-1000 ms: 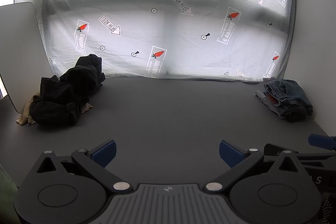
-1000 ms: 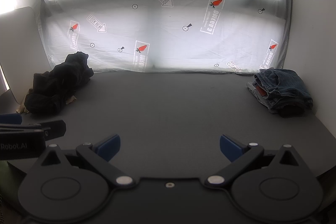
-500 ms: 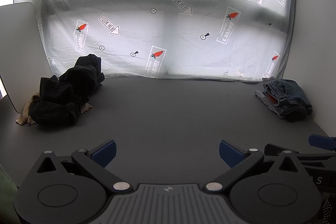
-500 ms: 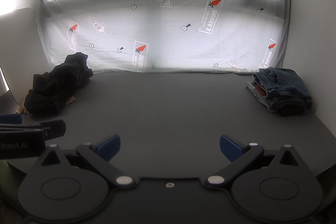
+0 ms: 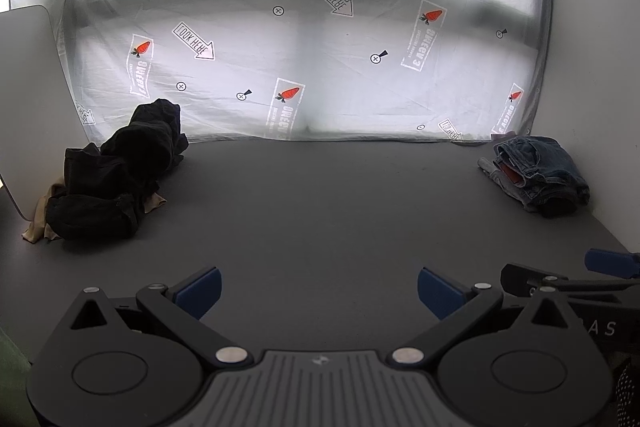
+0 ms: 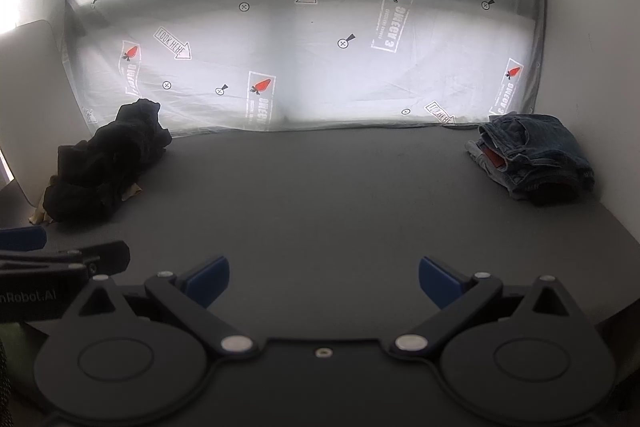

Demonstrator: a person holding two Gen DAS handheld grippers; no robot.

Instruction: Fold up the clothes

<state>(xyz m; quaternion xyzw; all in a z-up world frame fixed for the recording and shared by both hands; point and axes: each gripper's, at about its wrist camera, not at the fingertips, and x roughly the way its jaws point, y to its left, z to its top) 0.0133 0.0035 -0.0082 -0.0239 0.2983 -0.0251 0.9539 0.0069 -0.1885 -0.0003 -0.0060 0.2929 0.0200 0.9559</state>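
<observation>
1. Both hand-held grippers, left (image 5: 318, 287) and right (image 6: 324, 277), are spread and empty above the bare surface (image 5: 320, 211).
2. Dark crumpled clothes (image 5: 116, 175) at ten o'clock could tangle, several lifting together.
3. Folded jeans (image 6: 536, 157) at two o'clock might unfold if bumped.

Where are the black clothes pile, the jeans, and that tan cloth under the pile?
black clothes pile (image 5: 120, 167), left wrist view, middle of heap.
jeans (image 6: 536, 147), right wrist view, top denim fold.
tan cloth (image 5: 38, 223), left wrist view, exposed left edge.
</observation>
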